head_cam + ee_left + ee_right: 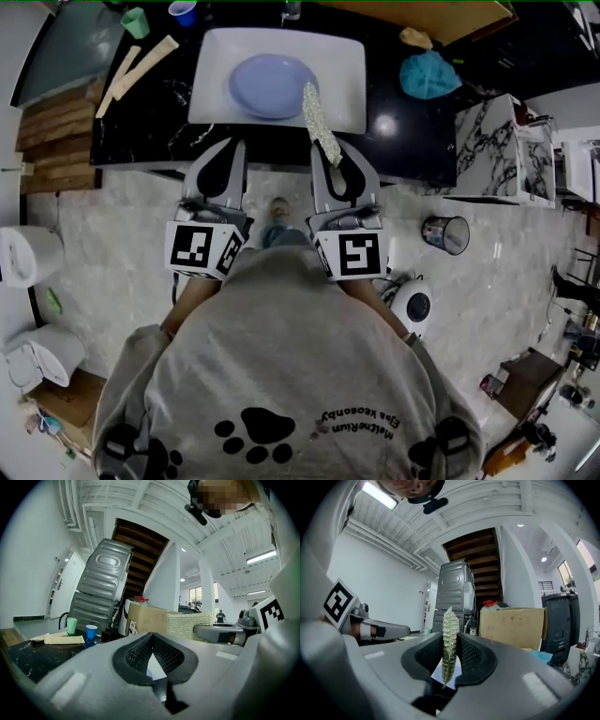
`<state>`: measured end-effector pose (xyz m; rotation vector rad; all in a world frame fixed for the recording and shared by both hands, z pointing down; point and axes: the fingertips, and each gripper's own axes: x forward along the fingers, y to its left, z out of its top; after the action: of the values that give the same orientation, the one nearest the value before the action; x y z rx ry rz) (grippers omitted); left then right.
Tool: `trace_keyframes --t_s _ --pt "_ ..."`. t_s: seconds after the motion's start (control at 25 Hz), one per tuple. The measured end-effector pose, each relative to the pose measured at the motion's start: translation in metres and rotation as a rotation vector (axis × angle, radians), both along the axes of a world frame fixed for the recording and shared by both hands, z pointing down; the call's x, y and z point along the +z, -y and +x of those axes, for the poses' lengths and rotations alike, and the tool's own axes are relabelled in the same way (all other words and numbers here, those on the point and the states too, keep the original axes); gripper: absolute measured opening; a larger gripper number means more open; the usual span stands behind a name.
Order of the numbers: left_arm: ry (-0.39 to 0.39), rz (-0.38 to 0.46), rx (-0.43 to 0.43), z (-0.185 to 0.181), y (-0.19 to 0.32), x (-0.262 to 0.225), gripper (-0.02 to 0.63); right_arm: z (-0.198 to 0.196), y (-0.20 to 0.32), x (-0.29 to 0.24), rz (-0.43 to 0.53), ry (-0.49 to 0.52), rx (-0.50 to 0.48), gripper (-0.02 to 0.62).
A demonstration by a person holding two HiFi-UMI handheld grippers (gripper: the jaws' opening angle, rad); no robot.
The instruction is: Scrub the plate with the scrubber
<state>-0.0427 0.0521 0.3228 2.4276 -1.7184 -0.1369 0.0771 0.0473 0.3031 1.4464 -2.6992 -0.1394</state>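
Overhead plus level views; common scrubber [321,122]

From my head view I see a black, white-veined tabletop [394,94] running across the top of the picture. A white rectangular basin [342,56] sits on it, roughly in the middle, with a pale blue plate [267,84] lying flat inside, nearer its left side. Left of the basin, two pale strips [150,56] lie slanted on the dark surface, close together. Beyond them, at the far edge, stand a green cup [136,21] and a blue cup [183,11]. Right of the basin I make out a crumpled teal cloth [429,75] and, just beyond it, a small yellow lump [415,37] I cannot identify.
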Motion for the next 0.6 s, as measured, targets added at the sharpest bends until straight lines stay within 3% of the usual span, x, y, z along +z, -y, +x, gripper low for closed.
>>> trace_keyframes --t_s 0.24,0.6 --pt "0.01 -0.013 -0.032 0.004 0.032 0.0 0.002 0.002 0.04 0.0 0.003 0.007 -0.046 0.074" --pt "0.019 -0.041 -0.043 -0.006 0.05 0.012 0.002 -0.017 0.058 0.002 -0.028 0.052 -0.067 0.074"
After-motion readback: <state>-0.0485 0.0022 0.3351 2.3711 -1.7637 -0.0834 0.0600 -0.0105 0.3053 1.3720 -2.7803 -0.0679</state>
